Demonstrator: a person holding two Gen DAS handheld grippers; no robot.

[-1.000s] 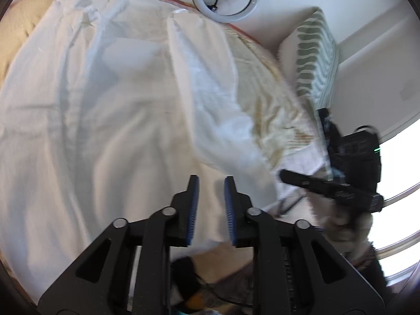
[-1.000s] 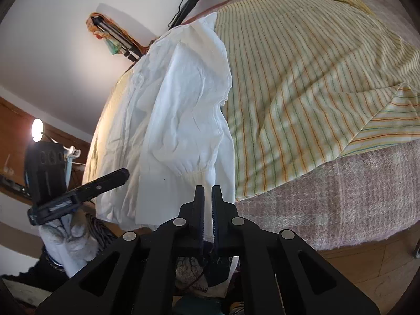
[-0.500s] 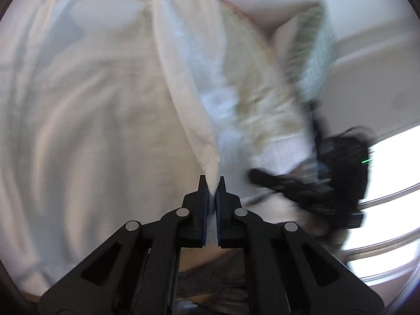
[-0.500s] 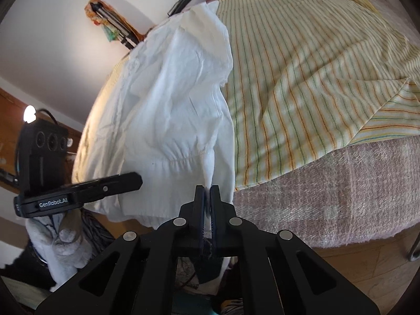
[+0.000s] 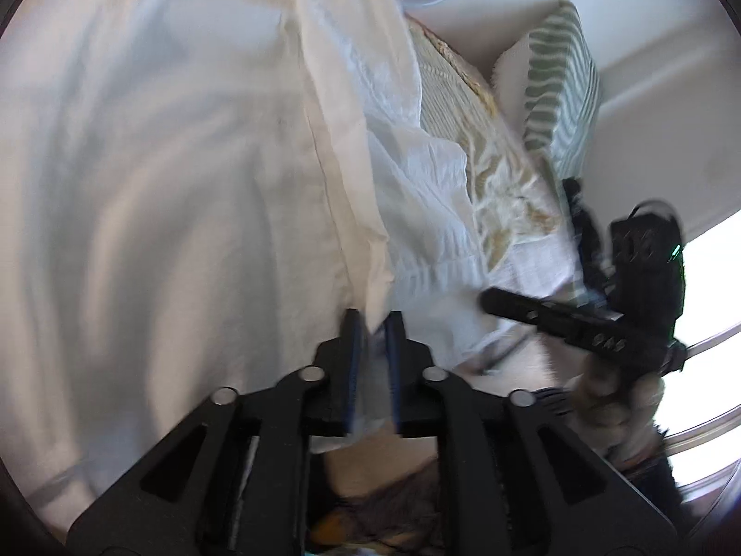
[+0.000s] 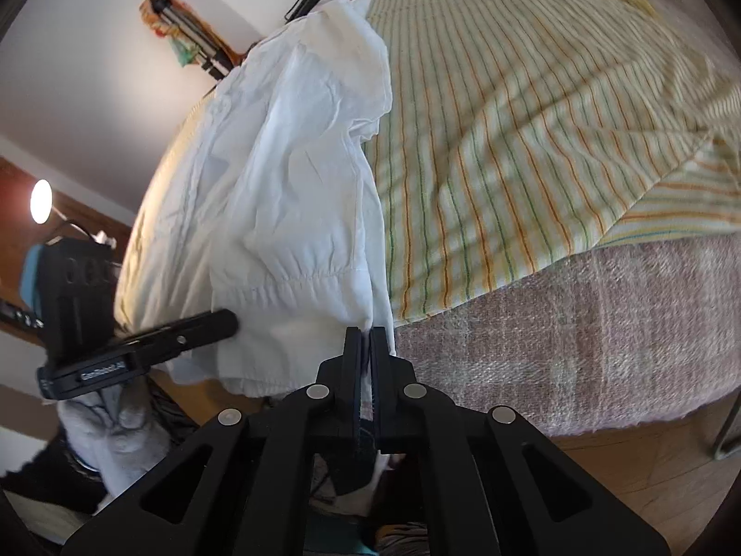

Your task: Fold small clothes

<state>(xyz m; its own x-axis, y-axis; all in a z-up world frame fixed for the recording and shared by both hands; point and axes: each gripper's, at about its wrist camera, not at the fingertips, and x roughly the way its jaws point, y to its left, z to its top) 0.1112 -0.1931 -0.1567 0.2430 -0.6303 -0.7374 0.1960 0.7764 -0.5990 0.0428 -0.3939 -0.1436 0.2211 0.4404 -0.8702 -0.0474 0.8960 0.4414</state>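
White garment [image 6: 296, 185] spread on the bed [image 6: 579, 324], on a yellow striped sheet [image 6: 532, 116], running lengthwise from the near edge toward the far wall. It's thin, creased cotton with a gathered seam across the near end, and its hem hangs just over the bed's edge. One side is folded over the body as a long narrow panel, the fold line following the garment's length.

Right gripper [image 6: 366, 338] is pressed together, pinching the near corner of that hem, cloth visible between the pads. Left gripper [image 5: 373, 319] sits at the lower tip of the folded panel [image 5: 352, 139]; its jaws have just been opening, a thin strip of cloth between them, pads apart from it.

No containers in sight. A green-patterned pillow [image 5: 560, 83] stands at the bed's far side.
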